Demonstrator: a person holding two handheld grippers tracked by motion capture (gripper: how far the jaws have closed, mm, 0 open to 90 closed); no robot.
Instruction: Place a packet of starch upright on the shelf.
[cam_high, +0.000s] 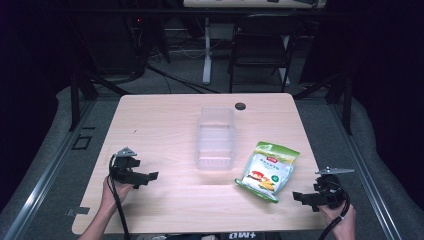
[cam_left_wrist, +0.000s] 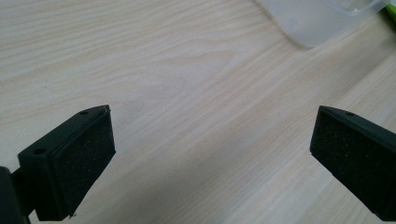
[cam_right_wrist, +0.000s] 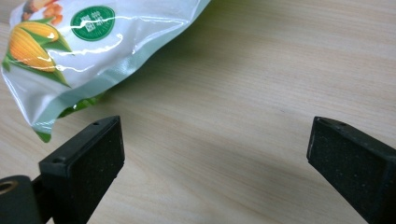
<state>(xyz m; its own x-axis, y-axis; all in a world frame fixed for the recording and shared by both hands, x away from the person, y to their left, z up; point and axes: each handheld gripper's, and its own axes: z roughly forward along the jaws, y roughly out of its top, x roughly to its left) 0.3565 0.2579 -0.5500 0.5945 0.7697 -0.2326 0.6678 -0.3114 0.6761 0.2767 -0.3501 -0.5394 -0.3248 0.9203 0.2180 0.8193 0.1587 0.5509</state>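
A clear plastic container (cam_high: 215, 138) stands open in the middle of the wooden table (cam_high: 160, 125); one corner of the container (cam_left_wrist: 322, 18) lies ahead of my left gripper. A white and green snack bag (cam_high: 267, 171) with a corn picture lies flat to the container's right. My left gripper (cam_high: 150, 176) hovers open over bare wood at the front left, its jaws wide apart (cam_left_wrist: 212, 158). My right gripper (cam_high: 300, 196) is open at the front right, just short of the bag's near end (cam_right_wrist: 84, 51), with only bare table between its jaws (cam_right_wrist: 215, 168).
A small dark disc (cam_high: 240, 105) sits near the table's far edge. Beyond the table stand a black chair (cam_high: 260, 45) and a desk leg (cam_high: 206, 50). Metal rails (cam_high: 40, 170) run along both sides of the table.
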